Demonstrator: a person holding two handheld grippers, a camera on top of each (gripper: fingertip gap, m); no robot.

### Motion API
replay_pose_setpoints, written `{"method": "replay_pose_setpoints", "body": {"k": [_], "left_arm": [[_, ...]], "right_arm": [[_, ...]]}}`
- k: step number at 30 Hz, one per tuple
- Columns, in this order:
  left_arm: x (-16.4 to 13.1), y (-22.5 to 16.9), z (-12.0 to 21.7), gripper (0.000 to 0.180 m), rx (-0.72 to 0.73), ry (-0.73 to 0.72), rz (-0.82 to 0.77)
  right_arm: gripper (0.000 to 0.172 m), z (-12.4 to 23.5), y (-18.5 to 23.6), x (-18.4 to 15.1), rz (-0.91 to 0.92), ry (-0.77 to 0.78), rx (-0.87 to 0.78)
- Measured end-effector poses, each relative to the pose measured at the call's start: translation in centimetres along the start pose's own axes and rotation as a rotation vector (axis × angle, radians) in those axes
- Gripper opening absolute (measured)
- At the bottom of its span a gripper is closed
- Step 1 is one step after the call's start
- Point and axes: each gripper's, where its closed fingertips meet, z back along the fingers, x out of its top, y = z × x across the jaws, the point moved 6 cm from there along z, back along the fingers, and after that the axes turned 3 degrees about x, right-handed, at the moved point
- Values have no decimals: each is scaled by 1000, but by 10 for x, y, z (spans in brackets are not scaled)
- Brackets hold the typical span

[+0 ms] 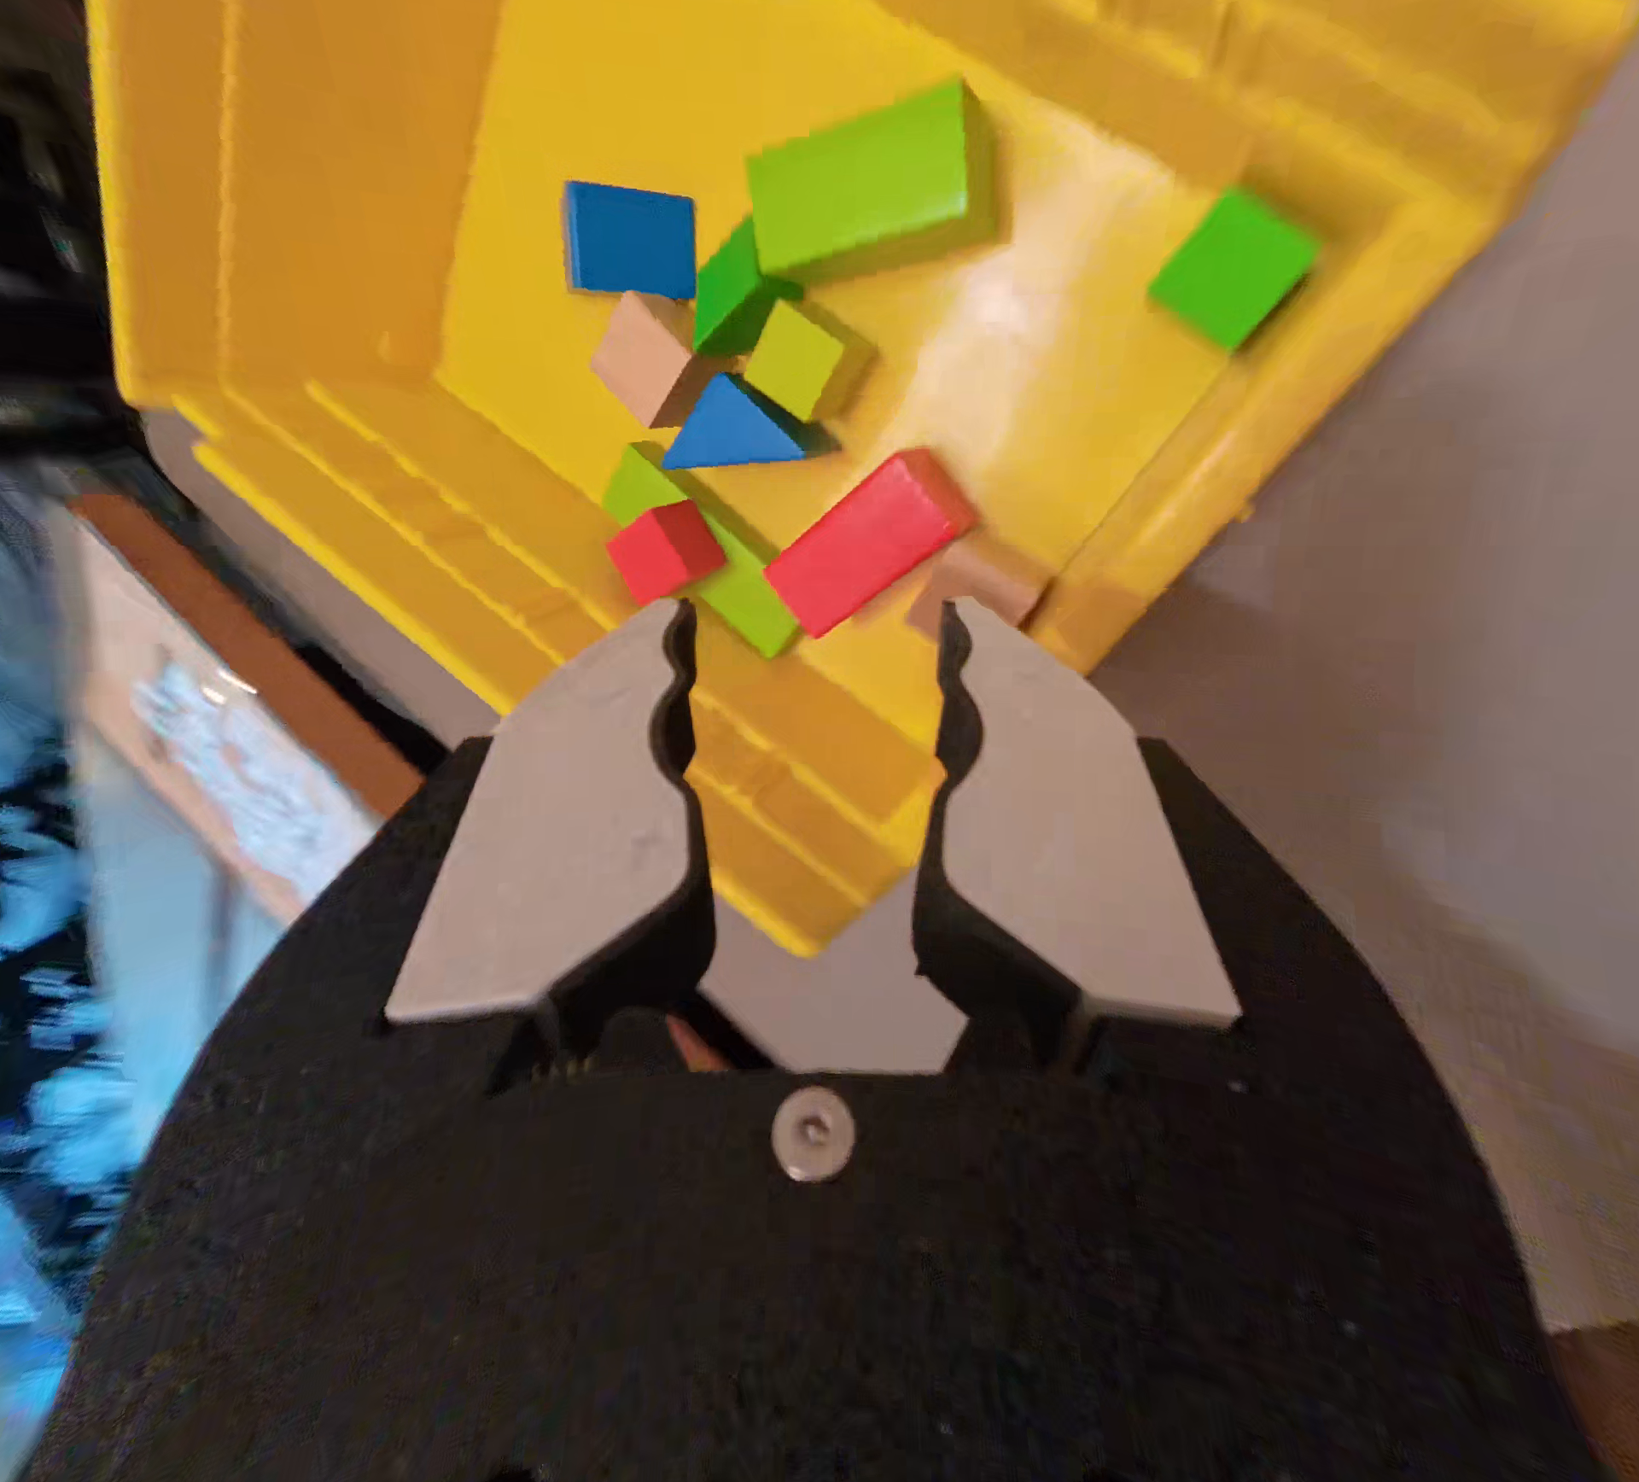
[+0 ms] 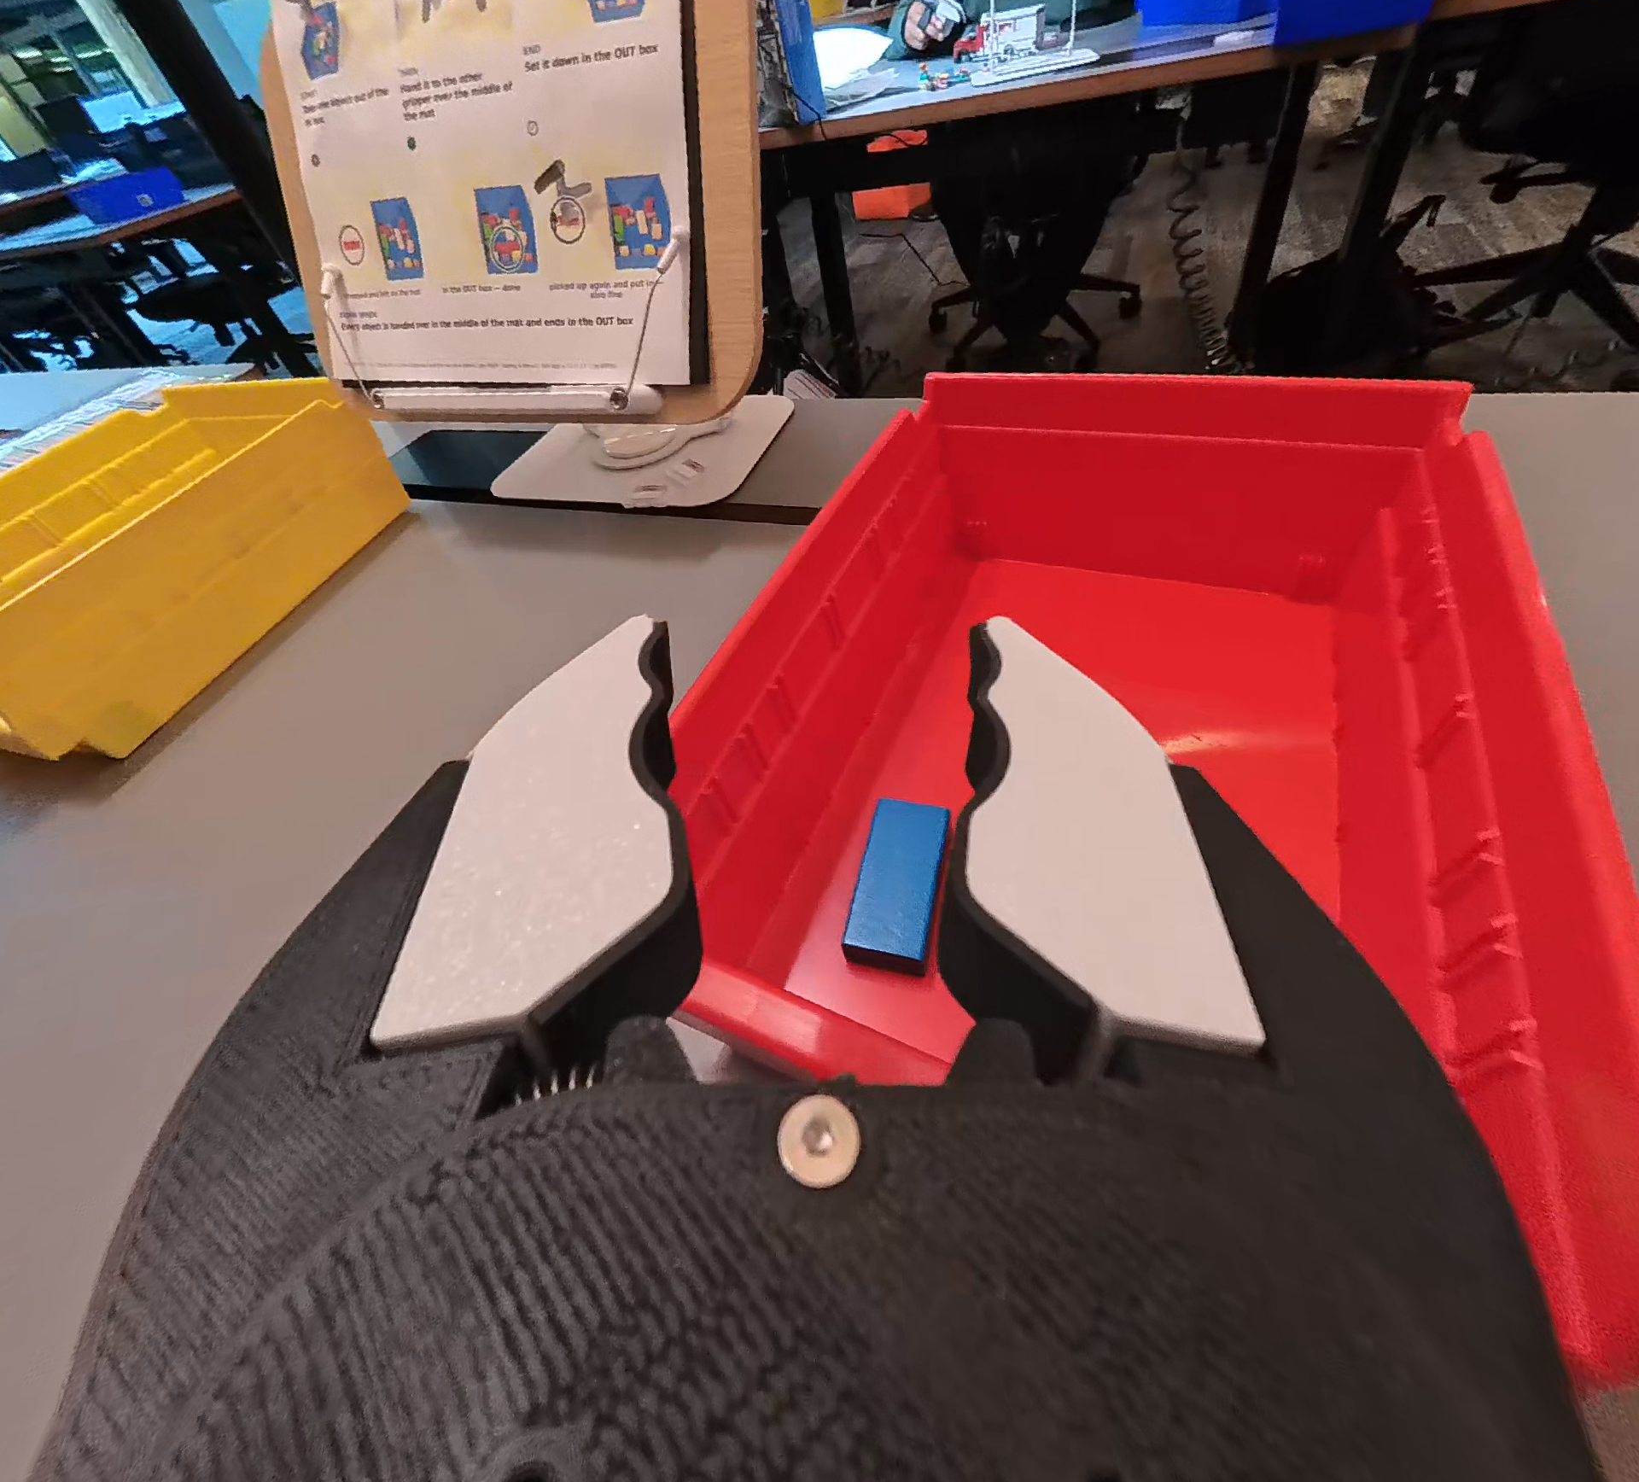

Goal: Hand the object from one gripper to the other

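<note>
In the left wrist view my left gripper (image 1: 816, 615) is open and empty, above the near side of a yellow bin (image 1: 355, 109) that holds several coloured blocks. A long red block (image 1: 865, 544), a small red cube (image 1: 663, 550) and a light green bar (image 1: 745, 597) lie just ahead of the fingertips. In the right wrist view my right gripper (image 2: 816, 637) is open and empty over the near left wall of a red bin (image 2: 1153, 481). A blue flat block (image 2: 896, 885) lies on that bin's floor, below and between the fingers, untouched.
More blocks lie in the yellow bin: a big light green block (image 1: 869, 184), a green block (image 1: 1233, 269), a blue square (image 1: 630, 239), a blue triangle (image 1: 736, 428), tan blocks (image 1: 643, 357). The yellow bin (image 2: 160, 552) stands left on the grey table (image 2: 443, 641). An instruction sheet on a stand (image 2: 497, 109) stands behind.
</note>
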Motion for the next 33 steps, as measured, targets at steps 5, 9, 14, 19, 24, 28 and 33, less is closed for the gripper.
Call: {"method": "replay_pose_setpoints", "body": {"k": [5, 9, 14, 19, 24, 28, 33], "left_arm": [[-8, 15, -26, 52, 9, 95, -306], [-13, 16, -42, 49, -13, 178, -483], [-14, 3, -60, 49, -93, 248, -642], [-18, -3, -74, 47, -99, 343, -801], [-22, -4, -89, 45, -110, 385, -846], [-21, -9, -97, 38, -150, 360, -811], [-21, -7, -95, 35, -110, 348, -732]], "right_arm": [[65, 0, 1, 1, -2, -4, 7], [66, 1, -2, 1, -7, -5, 2], [66, 1, -6, 0, -22, -8, -3], [66, -3, -6, -5, -29, 10, 3], [66, -9, -4, -9, -24, 26, 14], [66, -12, 0, -11, -18, 36, 25], [67, -14, 4, -11, -16, 37, 38]]}}
